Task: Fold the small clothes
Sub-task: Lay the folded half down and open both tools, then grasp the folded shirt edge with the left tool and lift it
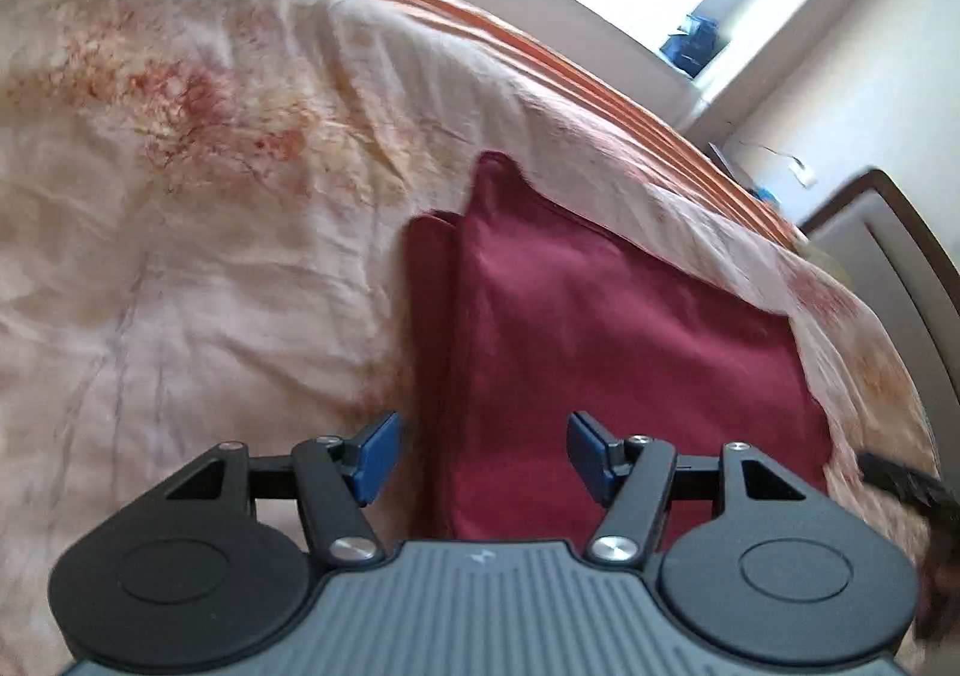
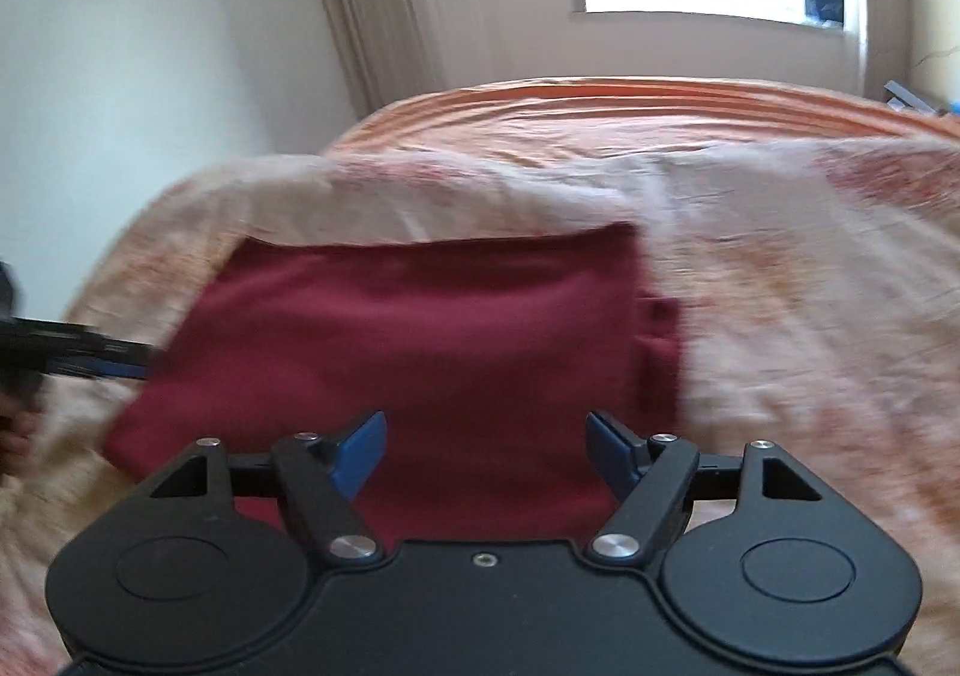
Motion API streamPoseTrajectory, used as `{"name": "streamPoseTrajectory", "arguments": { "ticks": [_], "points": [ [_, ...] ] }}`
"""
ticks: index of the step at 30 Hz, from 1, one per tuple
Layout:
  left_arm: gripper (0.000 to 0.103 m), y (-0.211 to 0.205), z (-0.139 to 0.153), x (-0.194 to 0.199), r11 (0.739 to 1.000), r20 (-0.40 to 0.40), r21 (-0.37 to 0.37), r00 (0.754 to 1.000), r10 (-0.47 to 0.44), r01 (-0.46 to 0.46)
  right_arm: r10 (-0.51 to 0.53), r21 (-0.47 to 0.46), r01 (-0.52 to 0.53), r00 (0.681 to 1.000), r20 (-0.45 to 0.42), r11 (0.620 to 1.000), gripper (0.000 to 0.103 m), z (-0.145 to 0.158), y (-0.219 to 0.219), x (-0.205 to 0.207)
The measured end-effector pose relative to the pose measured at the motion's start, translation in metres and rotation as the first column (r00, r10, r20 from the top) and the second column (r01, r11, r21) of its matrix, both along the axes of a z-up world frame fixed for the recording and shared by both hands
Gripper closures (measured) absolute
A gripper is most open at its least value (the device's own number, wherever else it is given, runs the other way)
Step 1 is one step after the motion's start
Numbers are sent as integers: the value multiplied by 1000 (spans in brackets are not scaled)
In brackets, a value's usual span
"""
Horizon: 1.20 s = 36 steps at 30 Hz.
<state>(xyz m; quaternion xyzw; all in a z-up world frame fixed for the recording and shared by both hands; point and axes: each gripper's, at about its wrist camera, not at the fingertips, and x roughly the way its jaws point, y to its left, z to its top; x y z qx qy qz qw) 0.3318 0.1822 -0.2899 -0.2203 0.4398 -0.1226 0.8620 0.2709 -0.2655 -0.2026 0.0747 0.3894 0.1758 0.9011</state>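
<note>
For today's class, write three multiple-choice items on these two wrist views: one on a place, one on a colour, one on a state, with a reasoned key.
1. Where does the folded dark red cloth garment lie?
A. on the pale floral bedspread
B. on a wooden floor
C. on the window sill

2. What colour are the fingertip pads of the grippers?
A. green
B. blue
C. white

3. How stands the right gripper?
A. shut on the garment
B. shut on nothing
C. open, holding nothing

Key: 1 A, bedspread shows around the garment's edges; 2 B, blue pads show in both views; 3 C, a wide gap separates its fingers above the garment. The left gripper is open too.
</note>
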Motion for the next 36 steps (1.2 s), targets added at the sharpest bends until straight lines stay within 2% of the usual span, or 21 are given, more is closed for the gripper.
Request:
{"name": "streamPoseTrajectory", "arguments": {
  "ticks": [2, 5, 12, 13, 15, 16, 17, 20, 22, 25, 30, 31, 33, 35, 36],
  "points": [
    [37, 2, -9, 18, 1000, -25, 5, 1000, 10, -9, 33, 35, -33, 999, -5, 999, 29, 2, 17, 0],
    [37, 0, -18, 33, 1000, -40, 17, 999, -12, 13, 87, 10, -87, 996, -4, 996, 32, 4, 47, 2],
    [37, -3, -31, 54, 999, -66, -32, 998, -13, 11, 193, -155, -183, 980, 50, 971, 36, -4, 120, 19],
    [38, -6, -31, 54, 1000, -60, -14, 998, -19, 18, 217, -184, -204, 975, 54, 961, 43, -8, 131, 26],
    [51, -16, -29, 47, 1000, -46, 3, 998, -30, 31, 267, -239, -248, 962, 52, 939, 64, -15, 147, 38],
    [61, -17, -28, 47, 999, -45, -11, 998, -37, 37, 299, -270, -277, 954, 41, 922, 85, -18, 154, 44],
    [67, -19, -27, 47, 999, -41, -17, 998, -37, 37, 321, -300, -299, 947, 28, 906, 92, -21, 161, 49],
    [81, -24, -22, 47, 998, -19, -15, 998, -68, 68, 338, -312, -315, 941, 19, 896, 91, -22, 169, 56],
    [83, -22, -22, 50, 997, -23, -22, 997, -80, 79, 339, -306, -325, 941, -5, 895, 91, -25, 171, 64],
    [86, -21, -15, 52, 995, -27, -44, 996, -88, 86, 335, -295, -345, 938, -86, 891, 90, -40, 173, 72],
    [87, -28, 21, 49, 990, 11, -78, 993, -113, 114, 299, -224, -323, 945, -135, 919, 90, -63, 168, 82],
    [87, -36, 32, 49, 989, 21, -79, 992, -126, 127, 289, -199, -311, 948, -134, 929, 89, -65, 165, 83],
    [88, -59, 53, 52, 986, 34, -60, 987, -155, 157, 247, -83, -259, 960, -131, 962, 84, -66, 151, 84],
    [88, -87, 69, 57, 981, 45, -36, 981, -189, 191, 172, 32, -169, 976, -132, 985, 74, -57, 127, 77],
    [88, -100, 74, 60, 979, 44, -29, 979, -199, 200, 134, 55, -129, 984, -118, 990, 72, -50, 115, 71]
  ]
}}
